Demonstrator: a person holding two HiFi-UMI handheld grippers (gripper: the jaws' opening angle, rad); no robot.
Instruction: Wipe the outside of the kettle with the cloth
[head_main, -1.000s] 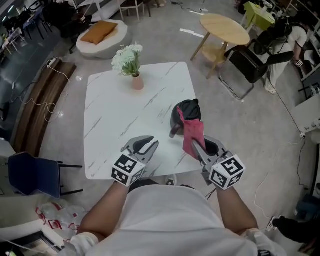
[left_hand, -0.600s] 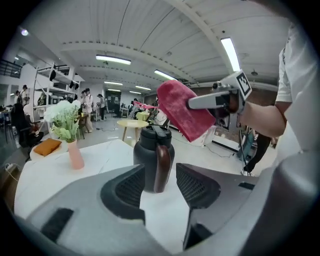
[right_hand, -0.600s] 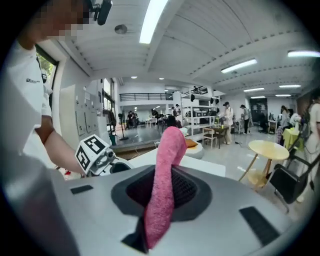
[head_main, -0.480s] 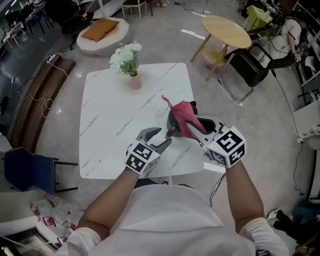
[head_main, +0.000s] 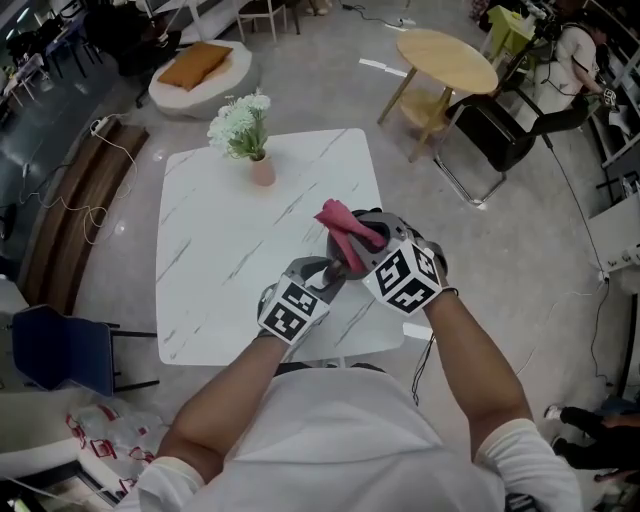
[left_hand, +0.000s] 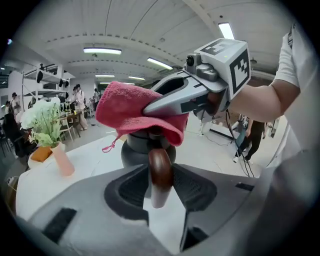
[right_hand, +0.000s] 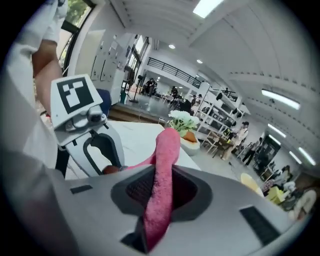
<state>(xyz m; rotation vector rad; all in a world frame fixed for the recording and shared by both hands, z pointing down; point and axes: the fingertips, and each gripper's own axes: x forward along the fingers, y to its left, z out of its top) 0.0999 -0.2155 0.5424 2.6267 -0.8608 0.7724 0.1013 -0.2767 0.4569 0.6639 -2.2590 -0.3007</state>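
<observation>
- One kettle (left_hand: 134, 152), dark grey, is seen standing on the white marbled table (head_main: 230, 250), in its right half and toward the person's edge.
- Over the kettle's top the pink cloth (left_hand: 130, 107) is draped, with one loose corner left hanging at the left in the left gripper view.
- In the head view most of the kettle is covered by the cloth and the two grippers.
- The cloth is clamped in the right gripper (right_hand: 160, 172). In the right gripper view a thick pink fold is squeezed between its pads and runs up past their tips.
- That gripper is brought in from the right, and its marker cube is turned up toward the head camera.
- The kettle's brown handle (left_hand: 160, 170) is taken by the left gripper (head_main: 330, 272). Its jaws have just been closing, and the handle is now pinched between the pads, which are pressed to both of its sides.
- The two grippers are held close together at the kettle, left one low at the handle, right one above at the lid.
- Farther back on the table, well apart from the kettle, a pink vase (head_main: 262, 170) of white flowers is set near the far left corner.
- Beyond the table a round wooden table (head_main: 447, 58) and a black chair (head_main: 490, 130) are picked out on the grey floor at the upper right.
- An orange cushion (head_main: 195, 62) is laid on a white pouf at the upper left, and a blue chair (head_main: 65, 350) is parked at the lower left.
- People are glimpsed in the background of both gripper views.
</observation>
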